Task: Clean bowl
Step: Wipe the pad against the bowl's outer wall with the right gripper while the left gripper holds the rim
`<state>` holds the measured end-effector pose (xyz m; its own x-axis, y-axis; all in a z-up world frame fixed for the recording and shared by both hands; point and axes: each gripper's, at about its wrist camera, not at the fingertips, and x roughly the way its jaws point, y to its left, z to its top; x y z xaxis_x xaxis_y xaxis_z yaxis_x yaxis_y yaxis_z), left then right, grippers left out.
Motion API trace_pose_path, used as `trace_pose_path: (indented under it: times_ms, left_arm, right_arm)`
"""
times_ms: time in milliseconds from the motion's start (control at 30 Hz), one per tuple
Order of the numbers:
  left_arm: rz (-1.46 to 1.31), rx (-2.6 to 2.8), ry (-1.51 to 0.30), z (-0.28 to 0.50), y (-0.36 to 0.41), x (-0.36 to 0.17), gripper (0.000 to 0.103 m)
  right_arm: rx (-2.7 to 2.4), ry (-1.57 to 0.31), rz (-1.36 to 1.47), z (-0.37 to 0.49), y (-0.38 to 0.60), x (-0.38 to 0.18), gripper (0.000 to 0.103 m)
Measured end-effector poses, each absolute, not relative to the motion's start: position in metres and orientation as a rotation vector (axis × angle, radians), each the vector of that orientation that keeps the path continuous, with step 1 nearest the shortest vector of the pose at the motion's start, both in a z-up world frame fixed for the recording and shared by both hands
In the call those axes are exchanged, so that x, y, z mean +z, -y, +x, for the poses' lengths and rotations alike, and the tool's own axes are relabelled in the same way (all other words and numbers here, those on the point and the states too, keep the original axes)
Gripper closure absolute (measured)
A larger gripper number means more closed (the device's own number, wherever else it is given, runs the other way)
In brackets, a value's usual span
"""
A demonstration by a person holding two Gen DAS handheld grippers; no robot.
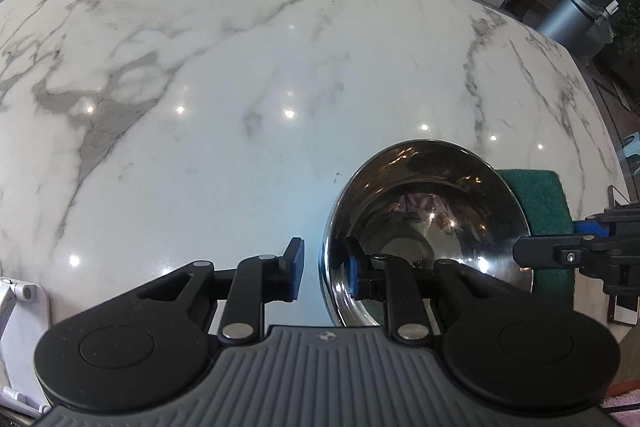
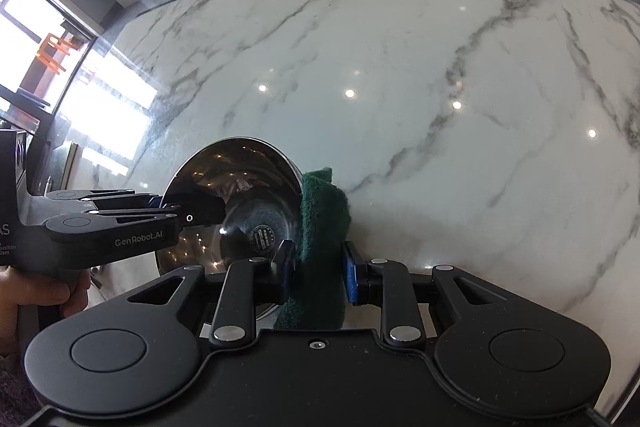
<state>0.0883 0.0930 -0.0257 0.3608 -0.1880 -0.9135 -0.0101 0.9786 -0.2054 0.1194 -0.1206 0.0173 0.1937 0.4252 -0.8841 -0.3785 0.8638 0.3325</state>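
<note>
Left gripper [image 1: 324, 277] is pinching the steel bowl's [image 1: 428, 227] rim at nine o'clock, one finger inside, one outside, tipping it up off the marble counter [image 1: 240, 87]. Right gripper [image 2: 318, 273] is squeezing the folded green scouring pad [image 2: 322, 227], which is sitting against the bowl's outer wall at three o'clock, long axis pointing twelve. The right hand's nearer the wipe. The pad's lower end is being cut off behind the gripper body, and contact with the wall is hard to confirm.

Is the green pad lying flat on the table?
No, the right gripper holds the pad upright against the bowl.
</note>
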Motion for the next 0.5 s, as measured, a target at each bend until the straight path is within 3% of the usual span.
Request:
trace_pose_path:
  times_ms: [500]
  left_arm:
    - [-0.203, -0.115, -1.195, 0.088, -0.091, -0.027, 0.088]
  right_arm:
    - [0.556, -1.287, 0.078, 0.094, 0.122, 0.017, 0.079]
